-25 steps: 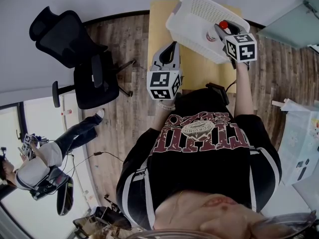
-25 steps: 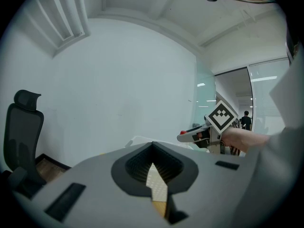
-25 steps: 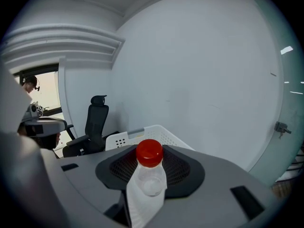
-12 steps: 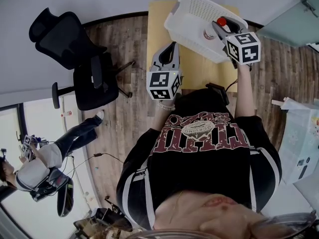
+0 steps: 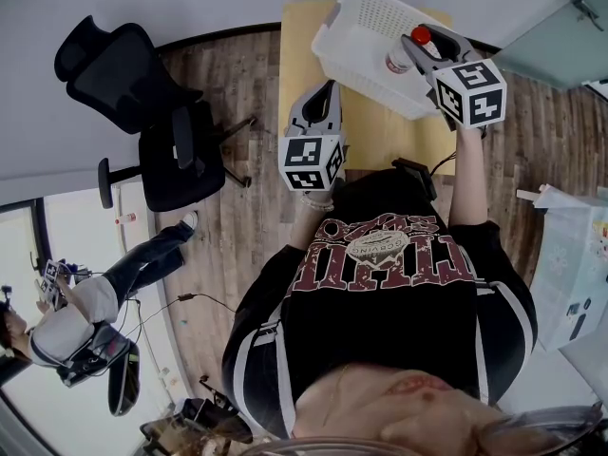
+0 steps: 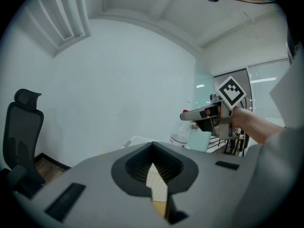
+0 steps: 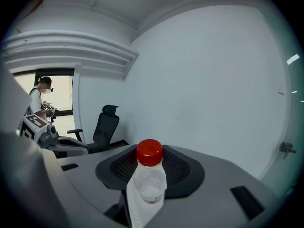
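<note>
Bottle with a red cap is clamped in your right gripper, upper right of the head view, over the white basket on the desk. Your left gripper is closed on nothing, lower left of the basket.

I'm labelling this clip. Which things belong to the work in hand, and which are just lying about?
In hand: bottle, clamped in the right gripper, held over the basket.
Lying about: left gripper, shut and empty; table; office chair; another person.
</note>
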